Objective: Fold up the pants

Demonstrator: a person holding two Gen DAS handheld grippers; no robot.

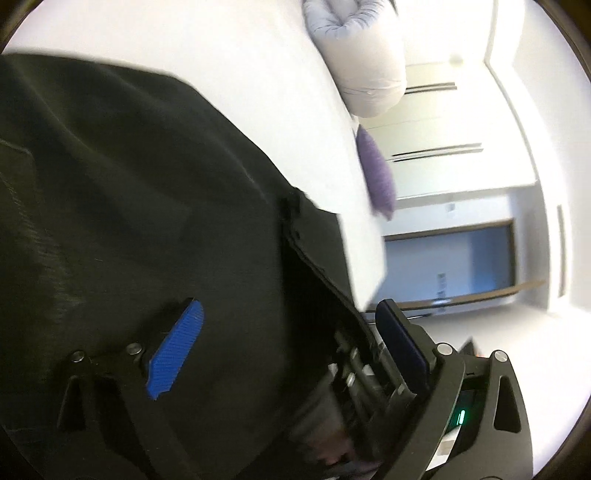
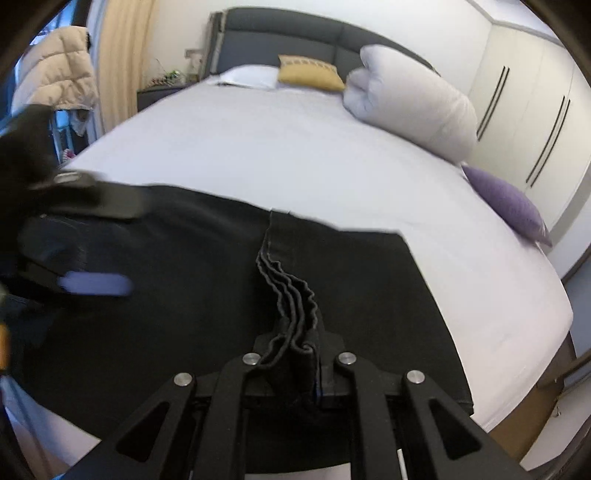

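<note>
Black pants [image 2: 184, 295] lie spread across the near end of the white bed [image 2: 295, 147]. My right gripper [image 2: 295, 354] is shut on a bunched, wavy edge of the pants [image 2: 291, 291], several layers thick, and holds it up off the rest of the cloth. My left gripper [image 1: 291, 343] stands open over the dark pants [image 1: 129, 184], its blue pads [image 1: 177, 350] wide apart and not pressing on any cloth. The right wrist view shows that left gripper [image 2: 107, 243] blurred at the left edge, above the pants. A dark mechanism with metal pins [image 1: 365, 373] sits under a lifted cloth edge.
A rolled white duvet [image 2: 413, 110] and a purple cushion [image 2: 509, 203] lie along the bed's right side. A yellow cushion [image 2: 310, 72] rests by the grey headboard [image 2: 280, 33]. Wardrobe doors [image 2: 528, 110] stand at right, and a pale padded coat [image 2: 59, 74] hangs at left.
</note>
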